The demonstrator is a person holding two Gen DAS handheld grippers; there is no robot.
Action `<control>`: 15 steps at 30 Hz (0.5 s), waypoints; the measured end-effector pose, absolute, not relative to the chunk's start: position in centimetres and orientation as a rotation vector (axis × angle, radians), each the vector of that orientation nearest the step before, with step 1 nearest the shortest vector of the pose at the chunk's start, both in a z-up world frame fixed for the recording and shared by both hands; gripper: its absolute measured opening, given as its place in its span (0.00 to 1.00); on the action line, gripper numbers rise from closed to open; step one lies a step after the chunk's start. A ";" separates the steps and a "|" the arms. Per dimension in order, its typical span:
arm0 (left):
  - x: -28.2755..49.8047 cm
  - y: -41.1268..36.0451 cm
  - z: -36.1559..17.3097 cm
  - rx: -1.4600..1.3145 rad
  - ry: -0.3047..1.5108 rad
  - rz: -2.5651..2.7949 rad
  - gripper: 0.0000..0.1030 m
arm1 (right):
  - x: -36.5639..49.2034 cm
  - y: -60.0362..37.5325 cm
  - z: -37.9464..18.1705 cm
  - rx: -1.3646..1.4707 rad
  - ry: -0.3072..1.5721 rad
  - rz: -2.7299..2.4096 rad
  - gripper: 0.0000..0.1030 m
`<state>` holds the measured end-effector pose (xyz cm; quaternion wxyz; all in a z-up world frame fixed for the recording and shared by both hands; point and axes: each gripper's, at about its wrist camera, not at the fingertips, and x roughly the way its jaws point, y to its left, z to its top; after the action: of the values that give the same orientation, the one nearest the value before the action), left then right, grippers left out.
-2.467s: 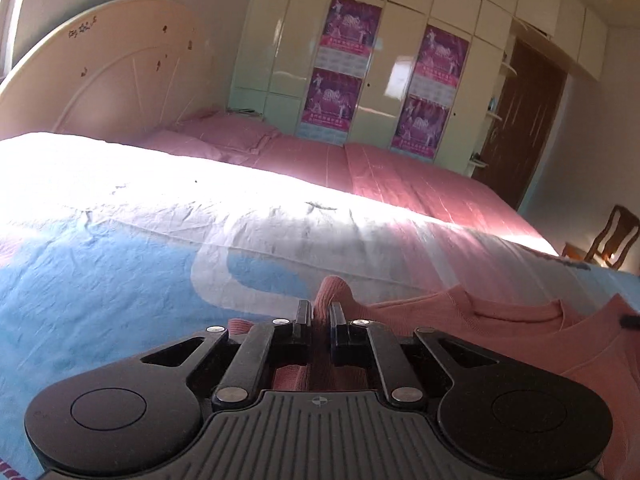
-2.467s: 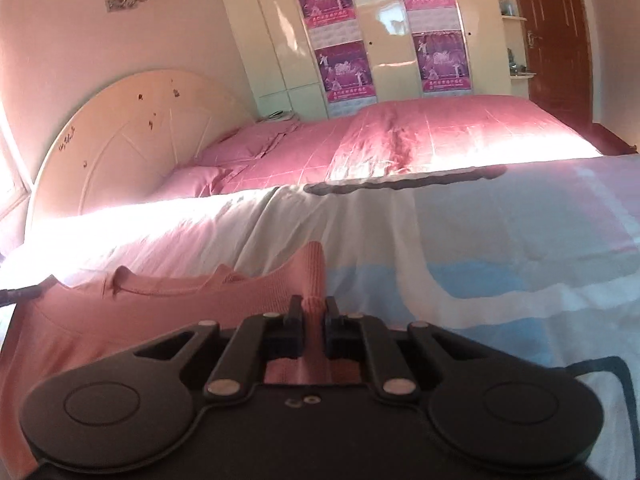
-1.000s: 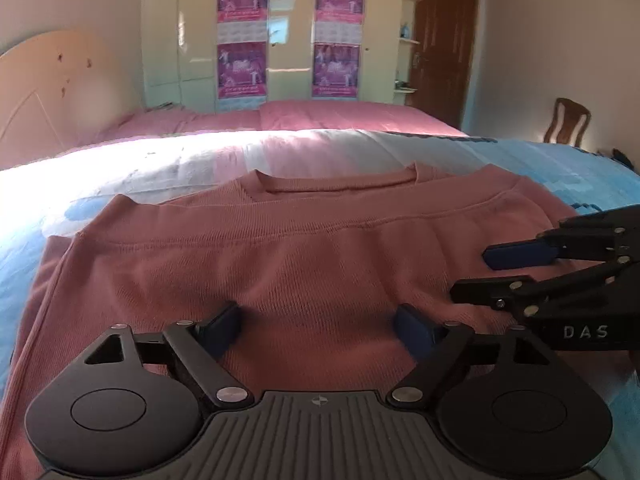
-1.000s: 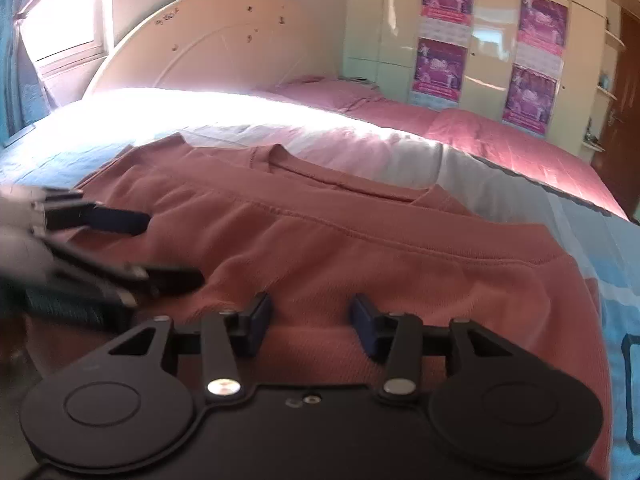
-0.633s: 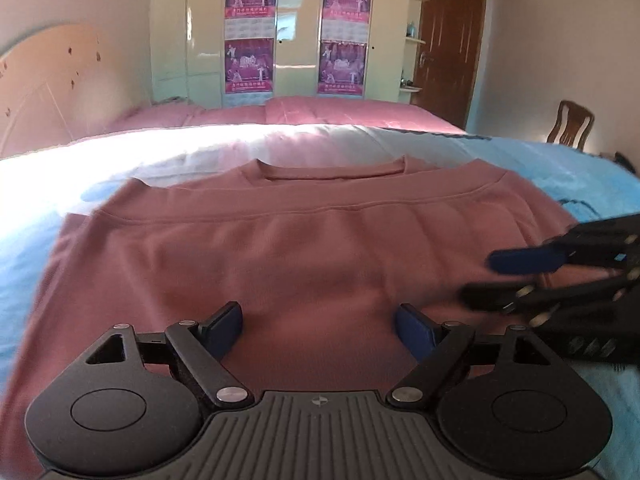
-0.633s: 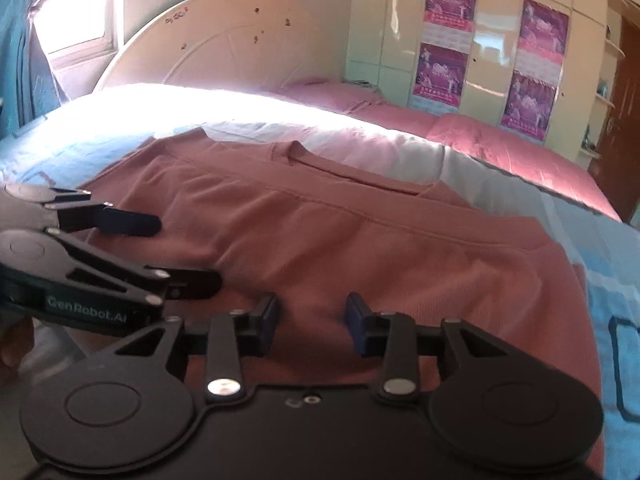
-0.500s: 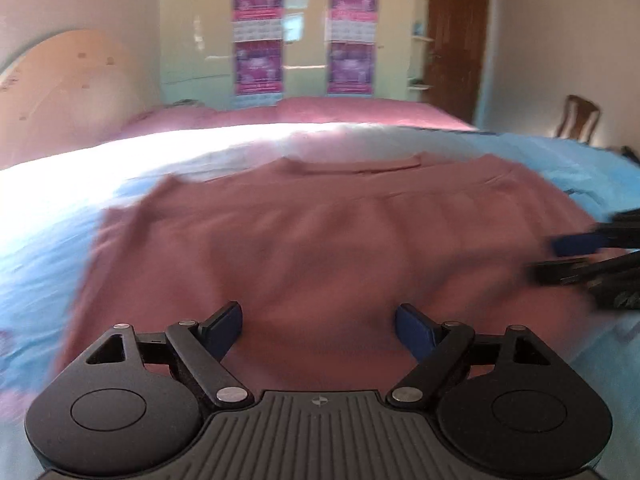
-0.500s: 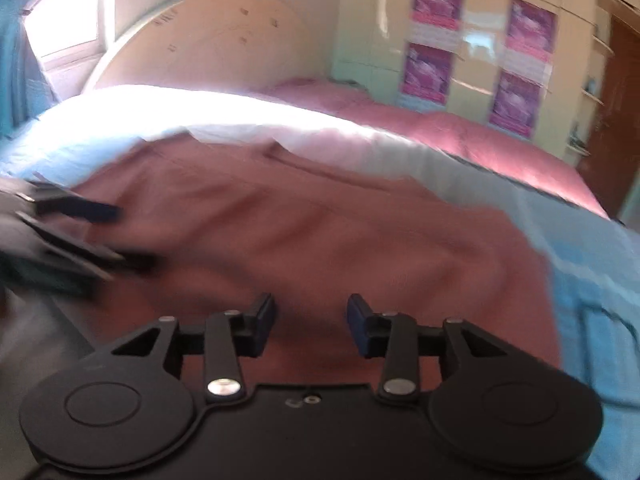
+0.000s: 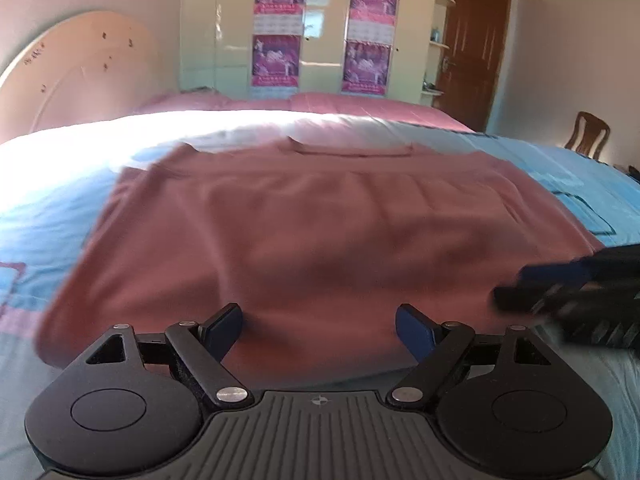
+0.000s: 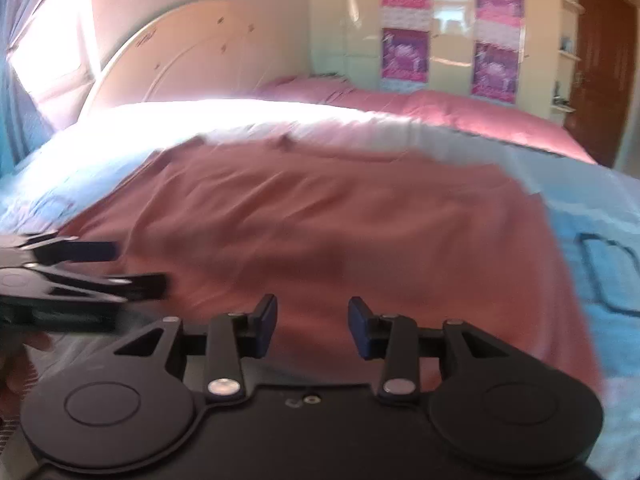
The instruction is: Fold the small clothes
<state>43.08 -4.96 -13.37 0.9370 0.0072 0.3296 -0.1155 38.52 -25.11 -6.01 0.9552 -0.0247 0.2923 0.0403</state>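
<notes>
Sweater point(image 9: 320, 232) lies flat on the bed point(image 9: 48, 216), its sleeves apparently already tucked in; the body folds look undone to me. My left tongs point(image 9: 319, 328) and right tongs point(image 10: 312, 322) hover wide, empty, near its hem.

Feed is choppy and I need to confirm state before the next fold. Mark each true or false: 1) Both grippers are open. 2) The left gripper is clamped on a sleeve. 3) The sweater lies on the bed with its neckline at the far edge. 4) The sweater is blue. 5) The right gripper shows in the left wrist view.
1) True: the left gripper and the right gripper both have their jaws spread apart.
2) False: it holds nothing; its jaws are open above the pink sweater.
3) True: it lies on the bed, neckline away from the cameras.
4) False: it is pink; the bedcover is blue.
5) True: it shows blurred at that view's right edge.
</notes>
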 end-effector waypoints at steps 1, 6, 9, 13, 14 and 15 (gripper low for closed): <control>43.1 -5.0 -13.6 0.034 0.686 -0.222 0.81 | 38.6 -24.7 -6.5 -0.069 0.614 0.078 0.36; 42.0 -0.4 -14.1 0.039 0.692 -0.148 0.81 | 36.2 -28.3 -7.2 -0.099 0.635 -0.019 0.35; 41.7 2.1 -14.2 0.048 0.695 -0.118 0.81 | 34.4 -32.5 -7.3 -0.050 0.637 -0.148 0.33; 42.2 2.3 -14.2 0.073 0.702 -0.104 0.81 | 33.7 -34.8 -6.7 0.018 0.641 -0.186 0.18; 42.2 2.4 -14.2 0.070 0.701 -0.101 0.81 | 33.6 -34.8 -6.2 0.037 0.617 -0.180 0.13; 42.1 2.5 -14.2 0.060 0.701 -0.096 0.81 | 33.6 -34.9 -6.0 0.050 0.601 -0.181 0.11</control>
<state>42.12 2.47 -14.15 0.9376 0.0296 0.3431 -0.0470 33.55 -34.90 -6.02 0.9508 0.0245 0.2955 -0.0892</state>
